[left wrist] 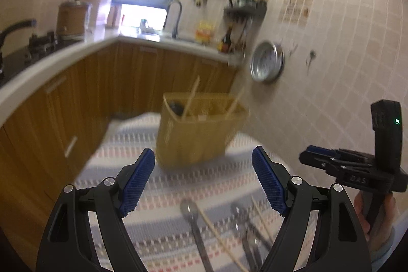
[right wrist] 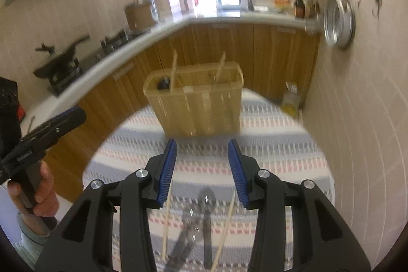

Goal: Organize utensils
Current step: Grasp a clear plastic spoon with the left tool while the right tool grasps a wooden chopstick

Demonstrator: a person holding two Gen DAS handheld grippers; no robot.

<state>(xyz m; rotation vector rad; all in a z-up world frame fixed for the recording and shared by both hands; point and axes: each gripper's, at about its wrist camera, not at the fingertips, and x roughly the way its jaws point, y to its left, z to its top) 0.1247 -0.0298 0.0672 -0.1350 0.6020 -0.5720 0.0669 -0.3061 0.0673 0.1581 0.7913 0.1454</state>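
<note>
A tan slotted utensil holder (left wrist: 199,134) (right wrist: 196,106) stands at the far side of a round table under a striped cloth (right wrist: 280,144); two chopsticks (right wrist: 174,68) and a dark utensil stick up from it. On the cloth near me lie metal spoons (left wrist: 190,210) (right wrist: 206,208), another metal utensil (right wrist: 187,228) and loose chopsticks (left wrist: 216,233) (right wrist: 167,216). My left gripper (left wrist: 203,157) hangs open above them with nothing between its blue pads. My right gripper (right wrist: 202,144) is open to a narrower gap and also holds nothing. Each gripper shows at the edge of the other's view, held by a hand.
A tiled wall (right wrist: 357,119) runs close along the table's right side, with a round metal pan (right wrist: 339,22) hanging on it. Wooden cabinets and a white counter (right wrist: 127,52) curve behind, carrying a stove with a black pan (right wrist: 58,63), a pot, a sink tap and bottles.
</note>
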